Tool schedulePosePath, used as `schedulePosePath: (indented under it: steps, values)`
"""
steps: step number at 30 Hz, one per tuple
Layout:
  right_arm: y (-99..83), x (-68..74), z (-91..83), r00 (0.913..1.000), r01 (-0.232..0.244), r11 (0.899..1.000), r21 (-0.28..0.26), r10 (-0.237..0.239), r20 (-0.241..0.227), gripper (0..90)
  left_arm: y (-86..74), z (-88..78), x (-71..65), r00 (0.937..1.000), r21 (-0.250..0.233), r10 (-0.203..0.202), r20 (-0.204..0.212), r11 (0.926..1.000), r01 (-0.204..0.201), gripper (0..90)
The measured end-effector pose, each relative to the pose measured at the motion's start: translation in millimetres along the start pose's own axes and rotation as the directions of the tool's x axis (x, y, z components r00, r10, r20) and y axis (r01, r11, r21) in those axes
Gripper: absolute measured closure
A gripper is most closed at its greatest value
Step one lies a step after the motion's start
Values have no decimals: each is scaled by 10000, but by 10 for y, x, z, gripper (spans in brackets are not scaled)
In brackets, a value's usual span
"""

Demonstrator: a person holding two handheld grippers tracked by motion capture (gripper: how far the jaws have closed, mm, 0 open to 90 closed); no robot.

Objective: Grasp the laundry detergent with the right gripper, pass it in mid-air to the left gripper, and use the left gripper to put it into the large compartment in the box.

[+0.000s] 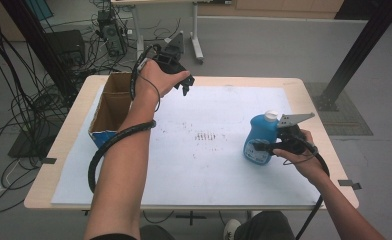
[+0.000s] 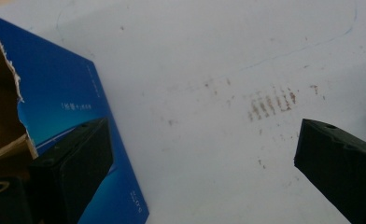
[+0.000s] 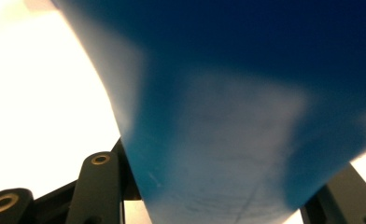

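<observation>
- the right gripper (image 1: 262, 146) is clenched on a blue bottle (image 1: 260, 138), its jaws pressed against the lower body from the bottle's right side.
- the bottle stands upright on the right part of the tabletop (image 1: 209, 165), white cap (image 1: 270, 115) on top, its base on the white sheet (image 1: 184, 170) that covers most of the surface.
- in the right gripper view the bottle's blue wall (image 3: 228, 116) sits right between the two jaws, so close that it is blurred.
- the grey three-cornered plate (image 1: 295, 119) on the right gripper sits just right of the cap.
- the left gripper (image 1: 186, 85) is released, its jaws standing wide apart with nothing between them; it is raised over the far left part of the sheet, well apart from the bottle.
- in the left gripper view the jaws frame bare sheet with a patch of small brown marks (image 2: 270, 105), and the left jaw overlaps the blue side of a box (image 2: 69, 107).
- the box (image 1: 109, 107) is open-topped cardboard, brown inside and blue outside, and stands at the left edge of the tabletop just beside the left forearm (image 1: 129, 150).
- a black cable (image 1: 109, 145) loops from the left gripper down along that forearm.
- the same brown marks (image 1: 206, 136) lie near the middle of the sheet, between the box and the bottle.
</observation>
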State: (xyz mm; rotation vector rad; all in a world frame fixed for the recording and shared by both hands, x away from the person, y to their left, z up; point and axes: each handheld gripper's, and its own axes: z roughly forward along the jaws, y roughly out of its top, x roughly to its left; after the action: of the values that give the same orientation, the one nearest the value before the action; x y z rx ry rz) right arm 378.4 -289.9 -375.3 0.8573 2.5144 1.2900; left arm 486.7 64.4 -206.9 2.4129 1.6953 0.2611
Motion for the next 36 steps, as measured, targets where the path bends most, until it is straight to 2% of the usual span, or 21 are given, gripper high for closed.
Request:
schedulePosePath:
  steps: [2, 3, 4, 7, 8, 10, 13, 14, 15, 18, 19, 20, 21, 25, 26, 27, 28, 30, 34, 36]
  values:
    - [75, -17, -25, 9999, -89, 9999, 120, 87, 128, 446, 4, -29, -23, 9994, 5, 323, 94, 9995, -323, 51]
    - [75, -17, -25, 9999, -89, 9999, 120, 87, 128, 446, 4, -29, -23, 9994, 5, 323, 94, 9995, -323, 51]
    - [162, -32, -48, 9997, -203, 9995, 257, 200, 146, 446, 9, -57, -43, 9984, -33, 554, 117, 9985, -553, 51]
    - [251, -46, -63, 9994, -321, 9990, 310, 317, 131, 446, 16, -86, -57, 9969, -83, 768, 182, 9970, -767, 51]
    - [339, -55, -59, 9991, -399, 9985, 370, 394, 144, 446, 26, -121, -71, 9941, -70, 1073, 148, 9942, -1072, 51]
    - [383, -55, -52, 9990, -422, 9982, 428, 416, 158, 446, 32, -145, -81, 9924, -42, 1222, 169, 9925, -1222, 51]
    - [555, -61, -17, 9990, -456, 9975, 536, 455, 27, 446, 42, -250, -119, 9841, -96, 1742, 358, 9847, -1739, 51]
    - [596, -68, -10, 9986, -514, 9974, 495, 518, -78, 446, 42, -250, -119, 9841, -96, 1742, 358, 9847, -1739, 51]
    - [636, -77, -3, 9983, -548, 9975, 446, 556, -172, 446, 46, -307, -130, 9780, -150, 2031, 481, 9791, -2026, 52]
    - [776, -98, 30, 9981, -514, 9972, 541, 531, -312, 445, 60, -390, -145, 9678, -65, 2466, 495, 9691, -2466, 51]
    - [776, -98, 30, 9981, -514, 9972, 541, 531, -312, 445, 60, -390, -145, 9678, -65, 2466, 495, 9691, -2466, 51]
    - [878, -107, 57, 9989, -346, 9972, 660, 365, -291, 445, 72, -465, -138, 9566, 57, 2854, 582, 9581, -2862, 51]
    - [930, -109, 68, 9990, -305, 9969, 720, 328, -309, 445, 76, -506, -132, 9505, 60, 3045, 619, 9522, -3055, 50]
    - [1156, -100, 111, 9976, -108, 9972, 741, 158, -673, 443, 91, -685, -99, 9297, -21, 3639, 574, 9312, -3644, 50]
    - [1215, -92, 127, 9969, -13, 9970, 772, 74, -778, 443, 91, -729, -97, 9216, -78, 3840, 561, 9232, -3842, 50]
    - [1273, -83, 147, 9963, 80, 9966, 820, -10, -854, 443, 91, -729, -97, 9216, -78, 3840, 561, 9232, -3842, 50]
    - [1328, -77, 174, 9957, 147, 9963, 852, -68, -922, 443, 87, -803, -99, 9062, -154, 4160, 755, 9092, -4161, 50]
    - [1427, -59, 234, 9948, 251, 9960, 860, -164, -1004, 443, 80, -859, -118, 8896, -160, 4490, 836, 8932, -4493, 50]
    - [1587, -5, 365, 9906, 620, 9950, 784, -517, -1268, 442, 59, -950, -204, 8494, -61, 5183, 989, 8539, -5204, 51]
    - [1652, 16, 425, 9875, 792, 9938, 779, -675, -1426, 442, 49, -985, -248, 8333, 9, 5445, 961, 8371, -5471, 51]
